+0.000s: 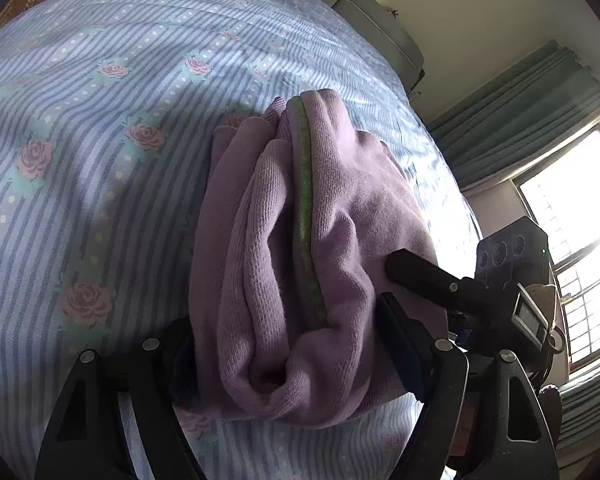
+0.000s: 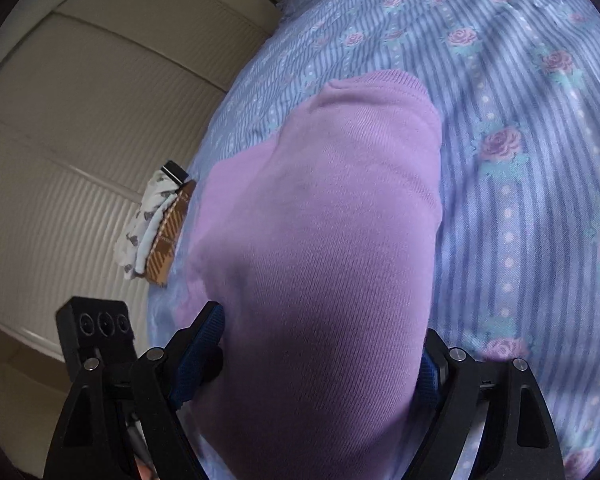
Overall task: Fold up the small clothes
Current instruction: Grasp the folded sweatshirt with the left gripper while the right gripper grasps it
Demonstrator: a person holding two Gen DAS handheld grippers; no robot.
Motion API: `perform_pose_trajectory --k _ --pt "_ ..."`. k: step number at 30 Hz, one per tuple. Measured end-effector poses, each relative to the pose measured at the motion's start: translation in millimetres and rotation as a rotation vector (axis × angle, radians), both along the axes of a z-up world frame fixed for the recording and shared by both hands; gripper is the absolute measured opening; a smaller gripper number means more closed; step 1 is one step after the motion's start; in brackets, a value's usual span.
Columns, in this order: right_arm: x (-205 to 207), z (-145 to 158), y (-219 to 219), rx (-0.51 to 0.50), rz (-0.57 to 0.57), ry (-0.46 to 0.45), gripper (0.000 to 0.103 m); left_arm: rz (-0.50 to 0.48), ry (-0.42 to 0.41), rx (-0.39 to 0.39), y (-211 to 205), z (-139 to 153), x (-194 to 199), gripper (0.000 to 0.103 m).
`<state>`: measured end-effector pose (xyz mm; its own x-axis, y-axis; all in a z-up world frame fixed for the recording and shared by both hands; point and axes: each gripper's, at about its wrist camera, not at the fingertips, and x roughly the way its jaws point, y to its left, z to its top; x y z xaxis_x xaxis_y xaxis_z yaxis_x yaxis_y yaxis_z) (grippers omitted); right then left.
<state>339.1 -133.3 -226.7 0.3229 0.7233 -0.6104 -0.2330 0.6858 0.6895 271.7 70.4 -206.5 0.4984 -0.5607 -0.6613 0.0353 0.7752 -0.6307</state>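
Observation:
A lilac knit garment [image 1: 312, 248] with a green trim line lies bunched in thick folds on the striped floral bedsheet [image 1: 100, 140]. My left gripper [image 1: 288, 352] has its jaws on both sides of the bundle's near end, gripping it. The right gripper shows in the left wrist view [image 1: 416, 272], with one black finger pressed into the cloth's right side. In the right wrist view the same garment [image 2: 320, 240] fills the middle, smooth side up, and my right gripper [image 2: 320, 356] holds its near end between the blue pads [image 2: 204, 344].
A small stack of folded clothes [image 2: 156, 228], white print and brown check, sits at the bed's edge by a ribbed white wardrobe [image 2: 80, 128]. The headboard [image 1: 380, 20], green curtains [image 1: 520, 112] and a bright window [image 1: 572, 208] lie beyond the bed.

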Motion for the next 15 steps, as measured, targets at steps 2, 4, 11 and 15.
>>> perform_pose_trajectory --k 2,4,11,15 --pt "0.7 -1.7 1.5 0.004 -0.027 -0.009 0.078 0.004 0.0 -0.014 4.1 -0.6 -0.4 0.068" --pt "3.3 -4.1 -3.2 0.055 -0.065 0.015 0.068 0.005 0.007 -0.038 7.7 -0.4 -0.2 0.058" --pt "-3.5 16.5 2.6 0.056 -0.083 -0.008 0.048 -0.008 -0.028 -0.016 8.0 21.8 -8.1 0.048" --pt "-12.4 39.7 8.2 0.056 -0.08 -0.045 0.046 -0.018 -0.055 -0.013 13.9 44.4 -14.0 0.047"
